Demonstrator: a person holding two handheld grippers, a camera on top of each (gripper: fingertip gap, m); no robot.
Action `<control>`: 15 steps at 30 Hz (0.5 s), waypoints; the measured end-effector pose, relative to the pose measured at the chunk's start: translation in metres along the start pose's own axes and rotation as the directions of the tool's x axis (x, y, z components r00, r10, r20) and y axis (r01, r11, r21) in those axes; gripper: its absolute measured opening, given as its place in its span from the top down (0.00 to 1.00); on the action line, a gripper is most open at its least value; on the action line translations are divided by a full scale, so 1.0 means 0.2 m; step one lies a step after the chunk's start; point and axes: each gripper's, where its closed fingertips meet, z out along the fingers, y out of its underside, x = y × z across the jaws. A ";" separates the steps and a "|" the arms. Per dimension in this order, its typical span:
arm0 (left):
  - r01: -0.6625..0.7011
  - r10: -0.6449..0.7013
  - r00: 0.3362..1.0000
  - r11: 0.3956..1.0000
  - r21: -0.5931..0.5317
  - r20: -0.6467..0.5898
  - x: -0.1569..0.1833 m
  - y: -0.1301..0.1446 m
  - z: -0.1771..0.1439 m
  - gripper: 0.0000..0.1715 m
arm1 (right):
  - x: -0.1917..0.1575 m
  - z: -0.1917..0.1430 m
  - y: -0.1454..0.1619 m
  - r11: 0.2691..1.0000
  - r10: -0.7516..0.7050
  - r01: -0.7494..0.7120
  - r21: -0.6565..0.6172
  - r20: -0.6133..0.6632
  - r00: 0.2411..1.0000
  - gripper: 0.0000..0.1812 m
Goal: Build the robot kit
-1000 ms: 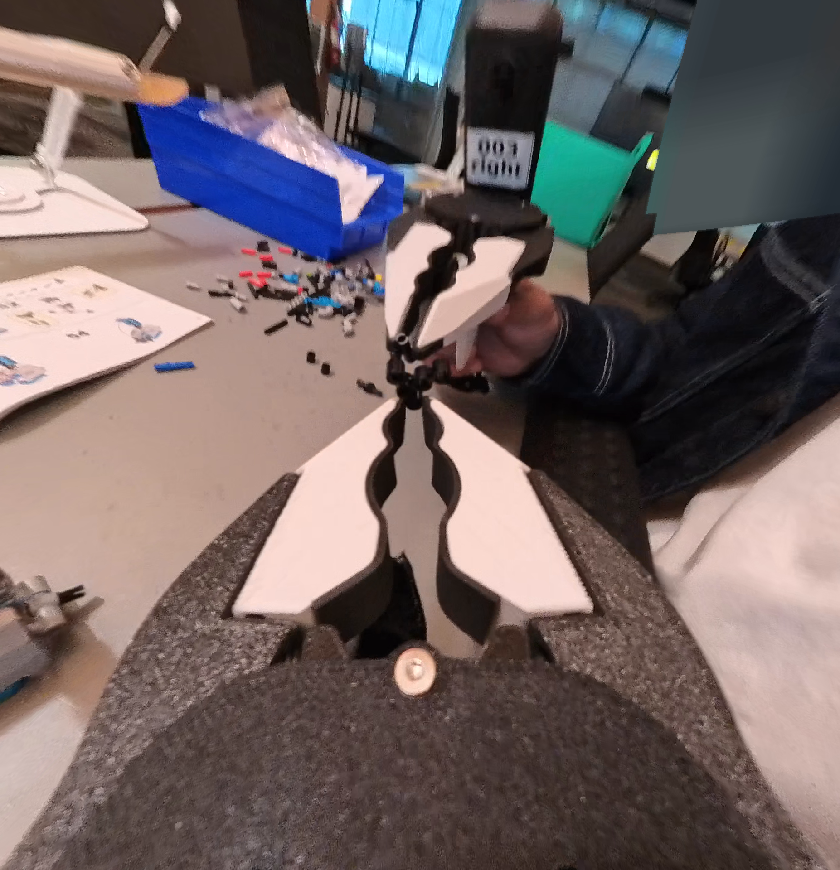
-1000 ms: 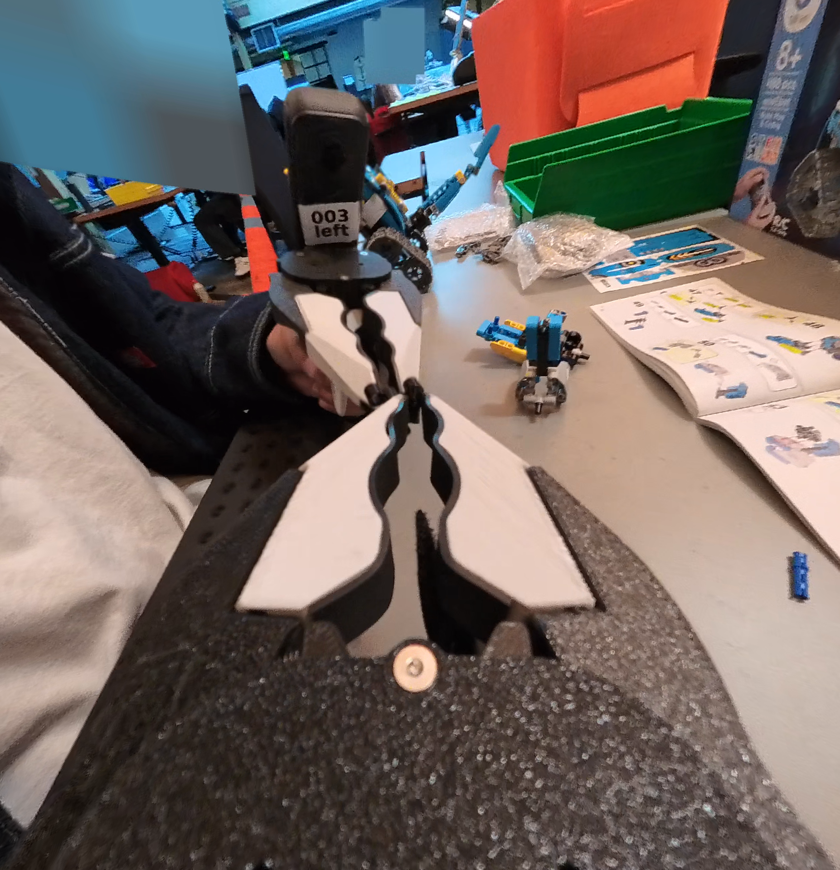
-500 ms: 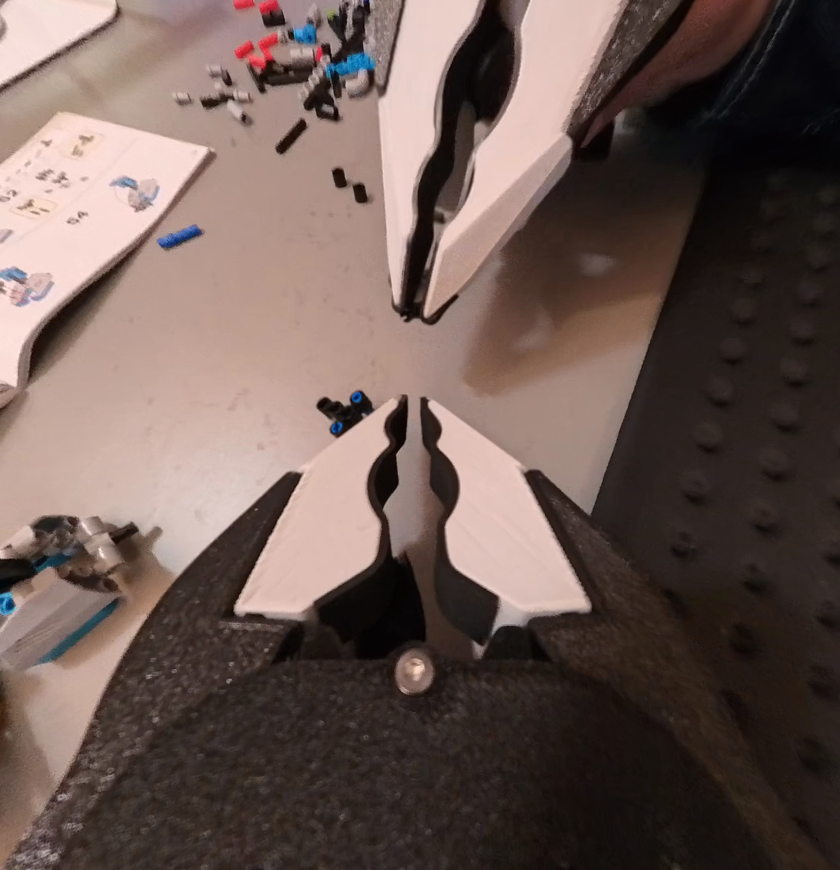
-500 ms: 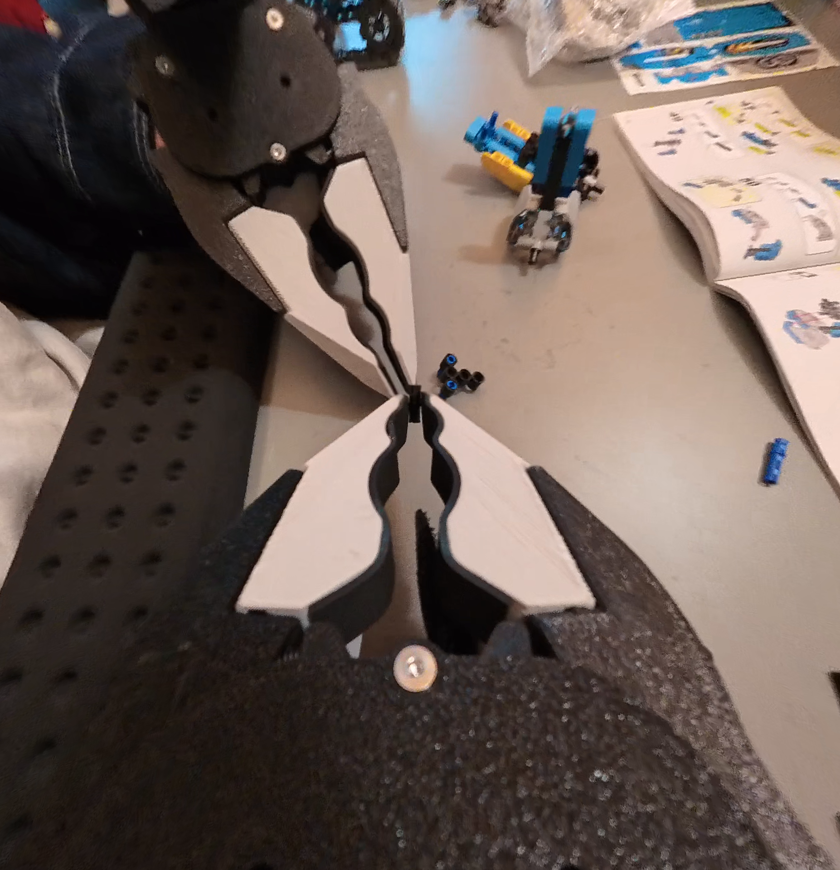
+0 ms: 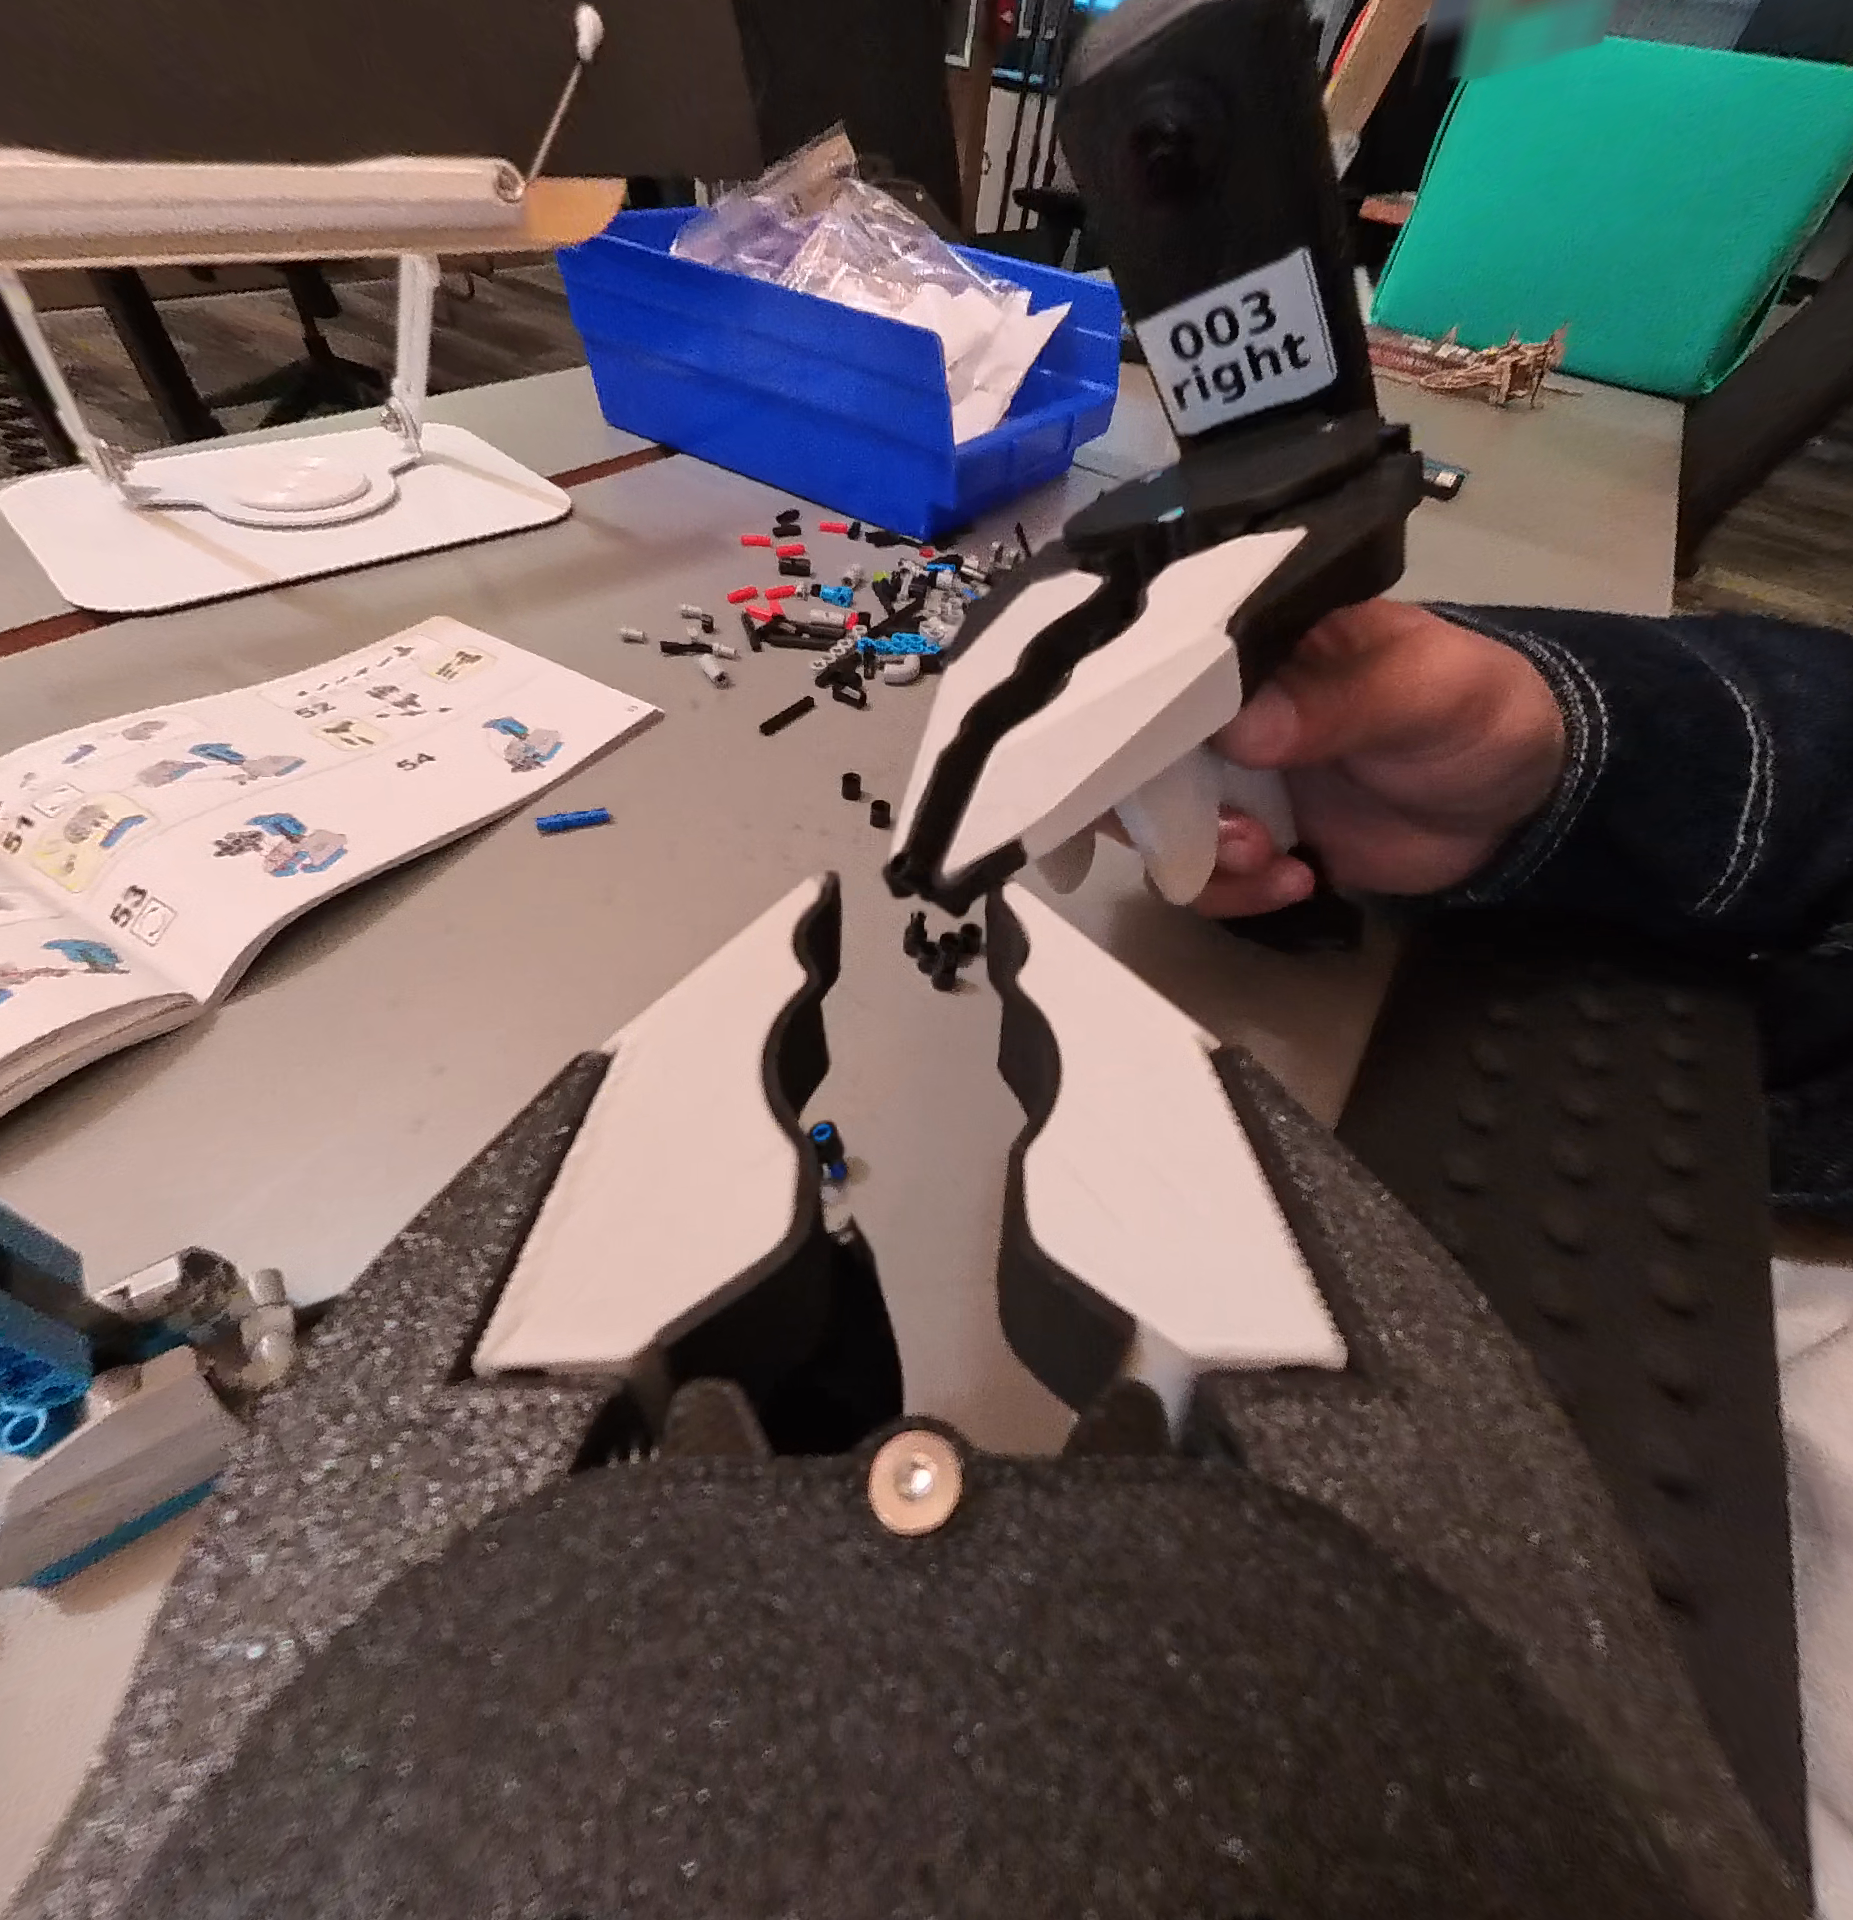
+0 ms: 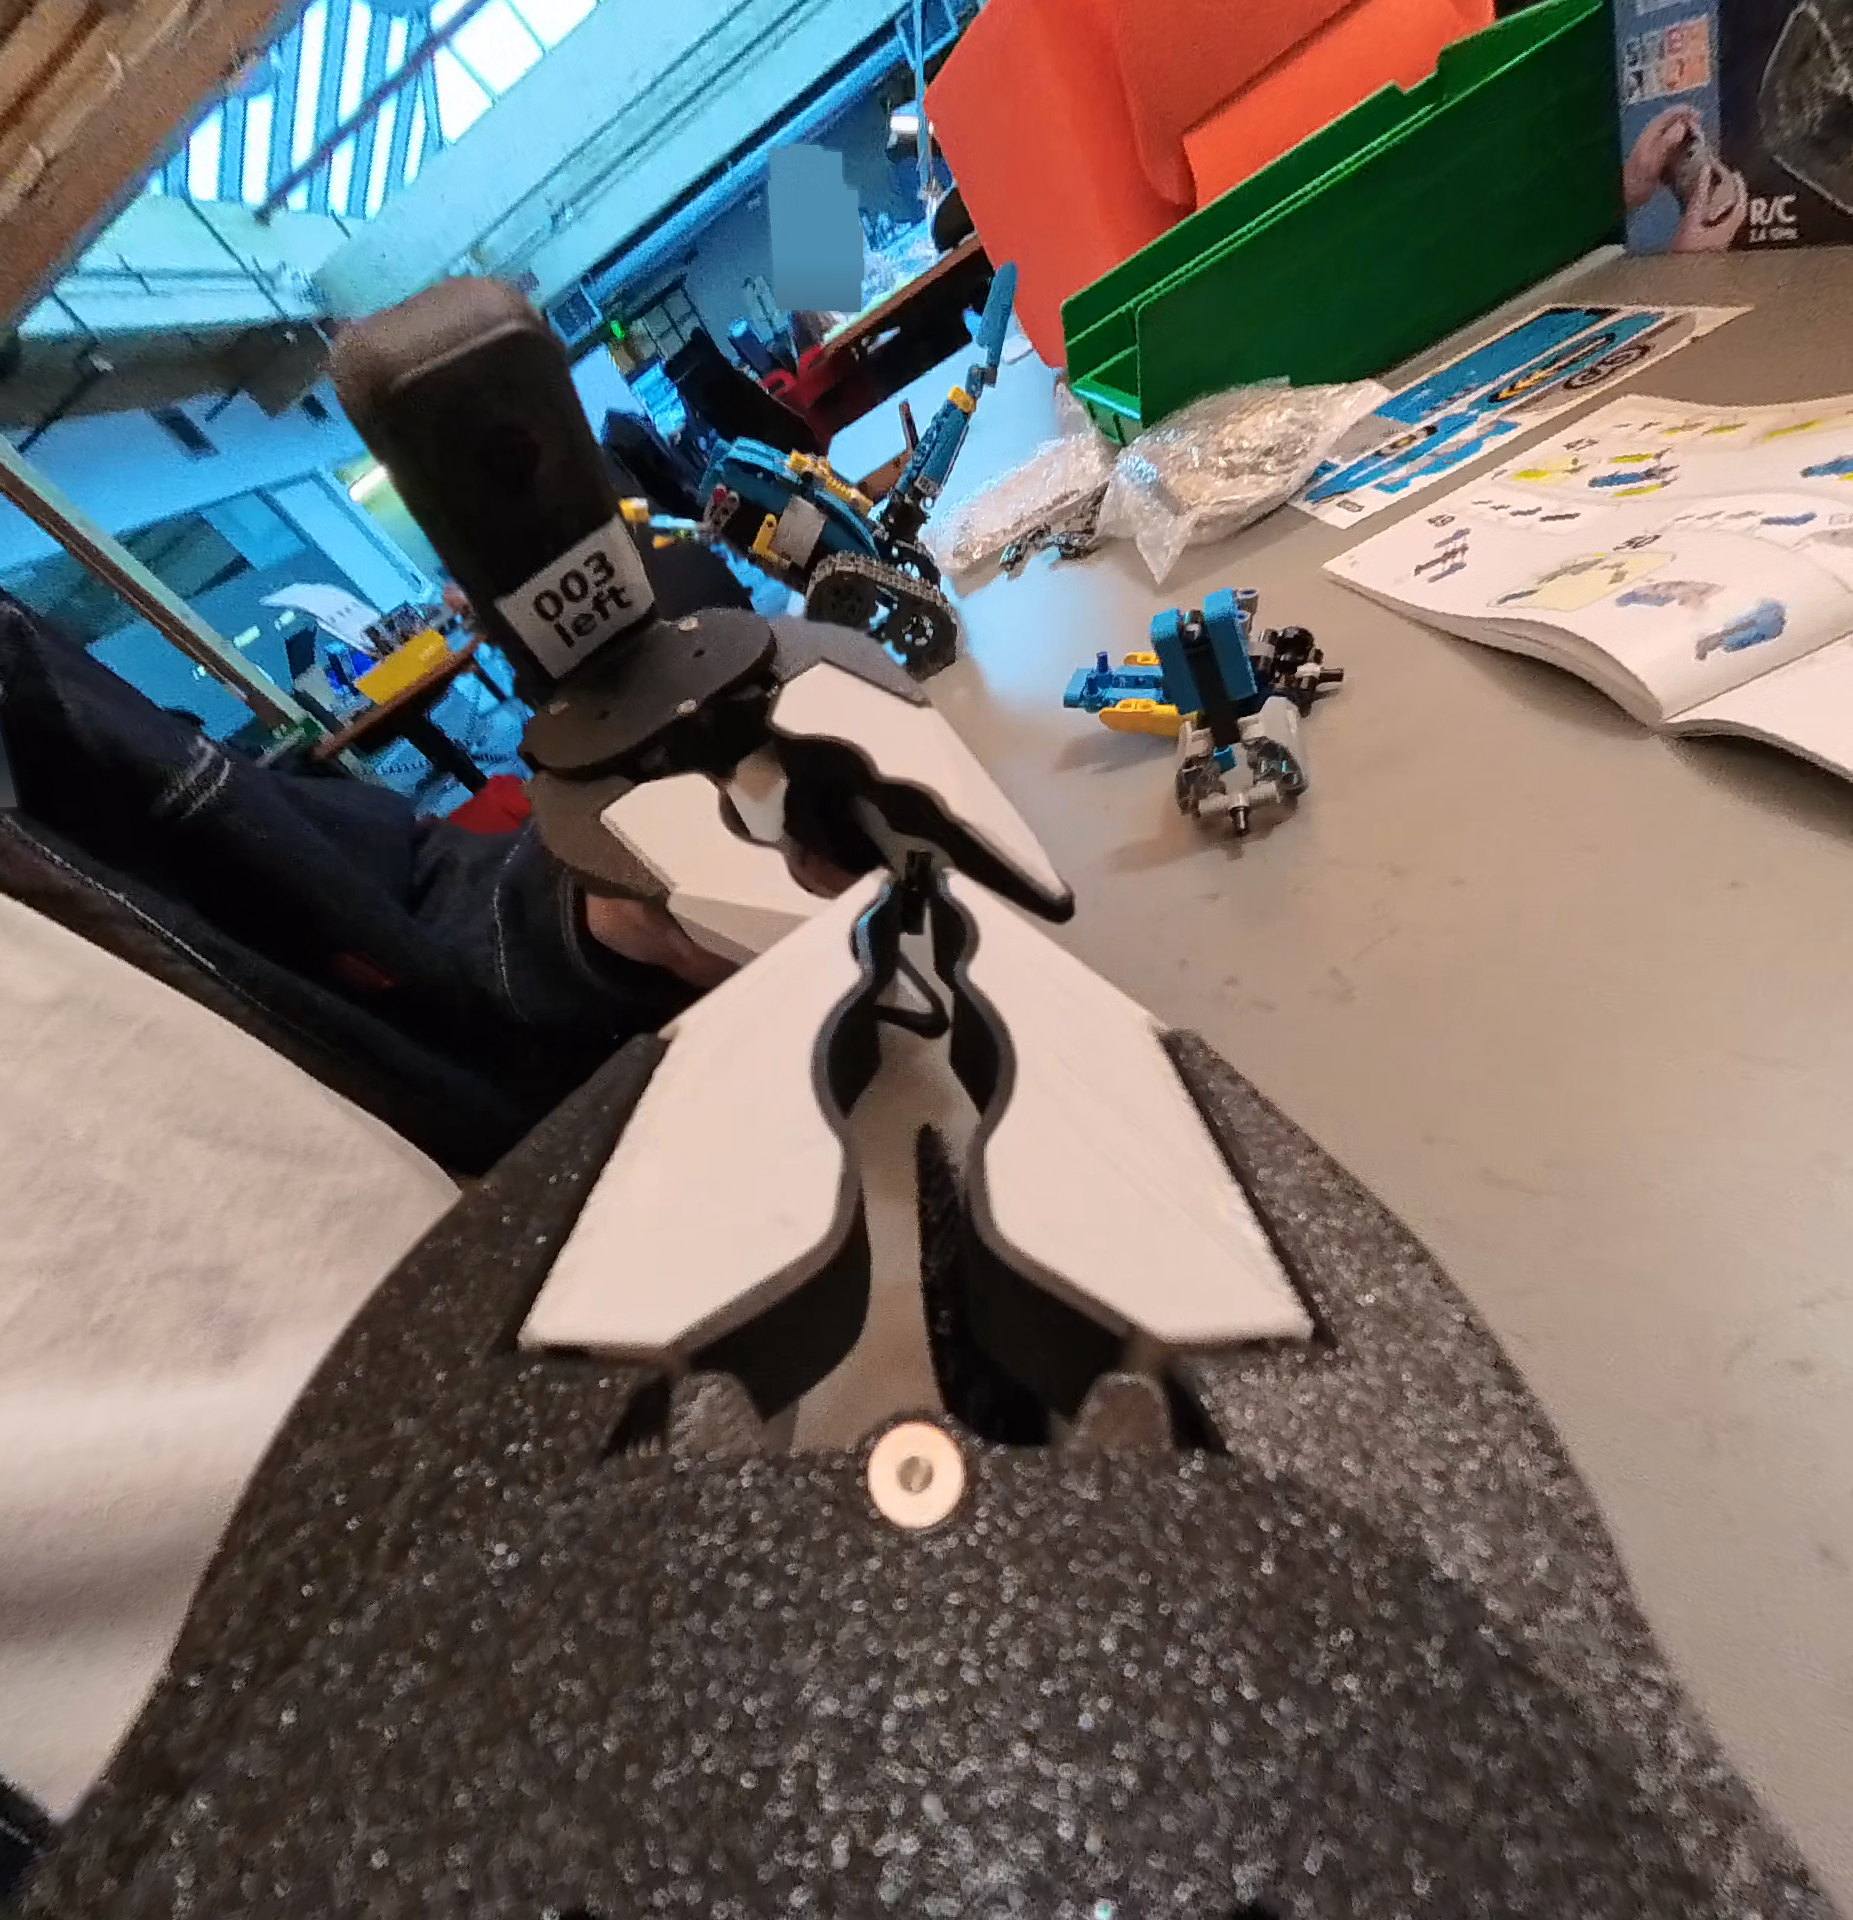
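My left gripper (image 5: 911, 906) is open just above the grey table (image 5: 434, 1039). A small cluster of black connector pieces (image 5: 941, 951) lies on the table between its fingertips. A small blue and grey pin (image 5: 826, 1143) shows by the left finger's inner edge. My right gripper (image 6: 909, 896) is shut on a small black piece (image 6: 914, 883). In the left wrist view it (image 5: 906, 878) hangs tips-down right above the black cluster, held by a hand (image 5: 1400, 758). In the right wrist view the open left gripper (image 6: 963, 873) sits just behind my right fingertips.
A blue bin (image 5: 797, 416) with bags, a pile of loose parts (image 5: 849, 623), an open booklet (image 5: 226, 810) and a white lamp base (image 5: 278, 509) lie ahead. A black studded mat (image 5: 1524, 1247) is at the table's edge. A blue-and-yellow model (image 6: 1213, 696), green bin (image 6: 1317, 270) and tracked vehicle (image 6: 839, 540) stand farther off. Less than 4 cm separates the two grippers' tips.
My left gripper has opened wide from nearly shut. Both grippers have tilted up from pointing down at the table. The right gripper stays shut on the small black piece.
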 end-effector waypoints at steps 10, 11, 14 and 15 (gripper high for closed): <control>-0.170 0.170 0.980 0.985 -0.001 0.102 0.00 -0.01 -0.02 0.98 | 0.04 -0.04 0.00 0.999 0.020 -0.018 0.032 -0.051 0.999 0.98; -0.194 0.193 0.975 0.981 0.000 0.112 -0.01 -0.01 -0.02 0.98 | 0.03 -0.04 0.00 0.999 0.021 -0.019 0.034 -0.045 0.999 0.98; -0.269 0.275 0.951 0.961 -0.058 0.142 -0.02 0.03 -0.01 0.98 | 0.06 -0.03 0.03 0.999 0.045 -0.045 0.004 -0.052 0.998 0.97; -0.306 0.314 0.937 0.949 -0.074 0.155 -0.02 0.03 -0.01 0.98 | 0.06 -0.03 0.03 0.999 0.053 -0.053 0.000 -0.052 0.997 0.97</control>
